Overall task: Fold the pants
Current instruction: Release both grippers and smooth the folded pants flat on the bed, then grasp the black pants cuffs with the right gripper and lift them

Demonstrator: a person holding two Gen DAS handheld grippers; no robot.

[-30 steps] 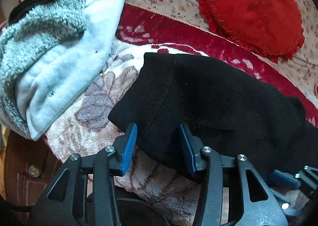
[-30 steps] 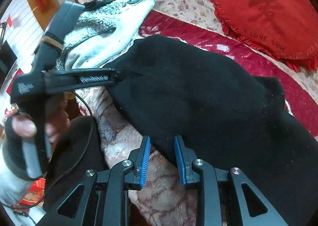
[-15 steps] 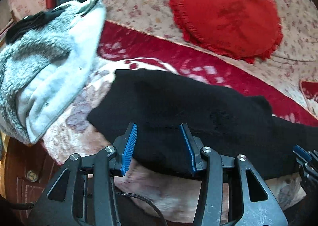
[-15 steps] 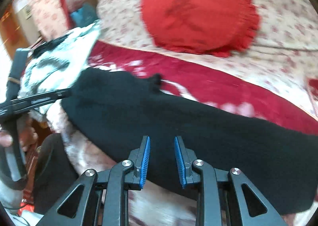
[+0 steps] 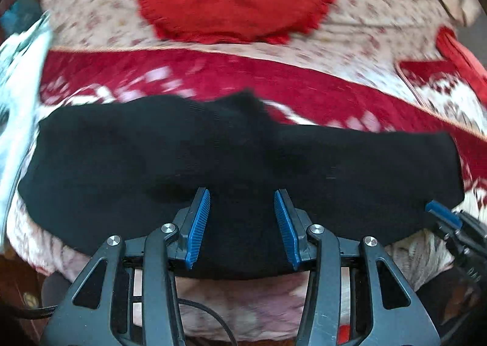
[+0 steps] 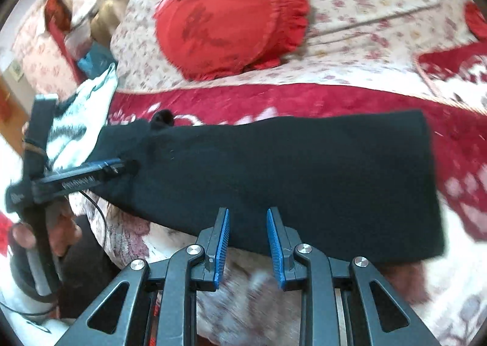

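At the bottom of each wrist view, the left gripper (image 5: 242, 218) and right gripper (image 6: 247, 242) stand with jaws apart, holding nothing, at the near hem of the black pants (image 6: 289, 181). The pants lie as one long flat band across the frame's middle on the red-patterned blanket (image 6: 274, 99); the crosswise folds appear still to come. A red cushion (image 6: 228, 20) sits in the upper frame.

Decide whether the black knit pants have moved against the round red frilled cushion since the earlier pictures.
Yes. The black knit pants now lie stretched out flat rightward, below the round red frilled cushion.
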